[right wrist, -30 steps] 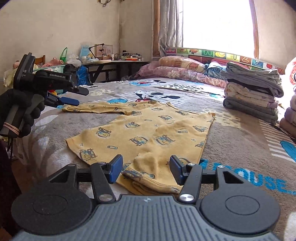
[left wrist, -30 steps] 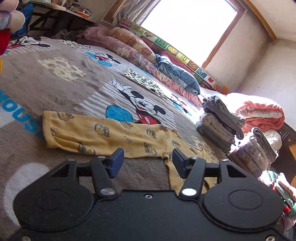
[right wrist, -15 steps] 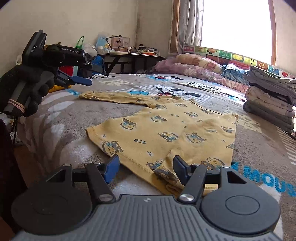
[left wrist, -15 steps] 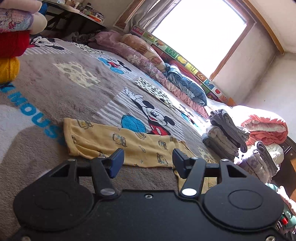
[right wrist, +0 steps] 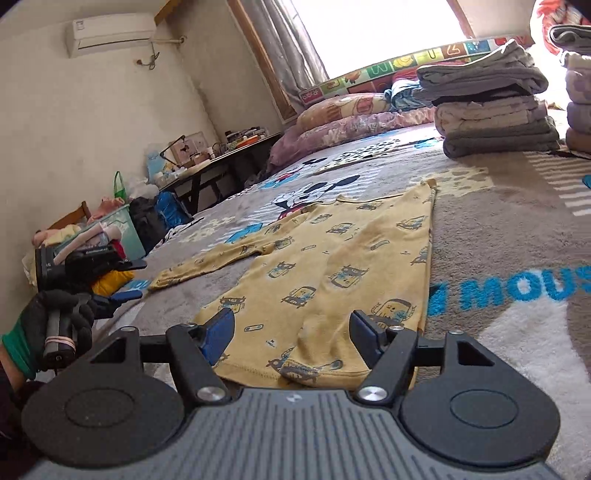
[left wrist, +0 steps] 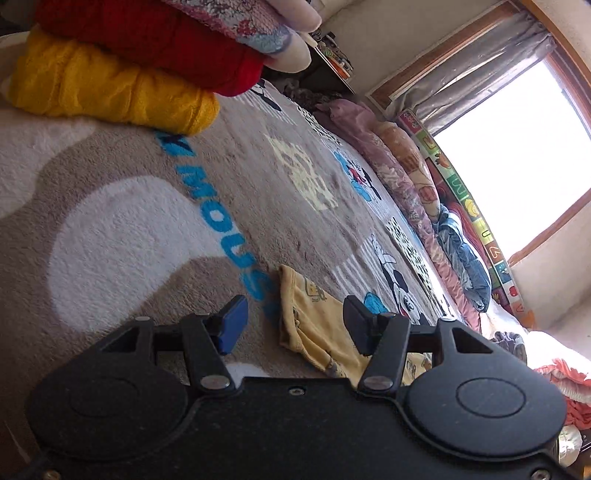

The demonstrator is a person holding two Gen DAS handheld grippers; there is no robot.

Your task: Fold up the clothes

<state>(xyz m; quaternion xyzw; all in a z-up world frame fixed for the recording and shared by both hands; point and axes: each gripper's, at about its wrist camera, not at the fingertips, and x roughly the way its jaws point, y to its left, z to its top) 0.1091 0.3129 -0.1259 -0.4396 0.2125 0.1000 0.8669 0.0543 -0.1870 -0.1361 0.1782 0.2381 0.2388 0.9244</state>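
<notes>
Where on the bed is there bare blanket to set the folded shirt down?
Bare blanket lies between the yellow shirt and the grey stack of folded clothes. More lies between the sleeve cuff and the yellow bundle. It is crowded by the pillows.

This is a home bedroom: a wide bed is covered by a plush grey-brown cartoon-mouse blanket [right wrist: 498,229], with floral pink pillows [right wrist: 354,125] lined along a bright curtained window [right wrist: 369,33]. A white wall-mounted air conditioner [right wrist: 110,33] hangs above a cluttered dark low table [right wrist: 221,155], and a stack of folded grey garments [right wrist: 495,110] sits on the bed.
</notes>
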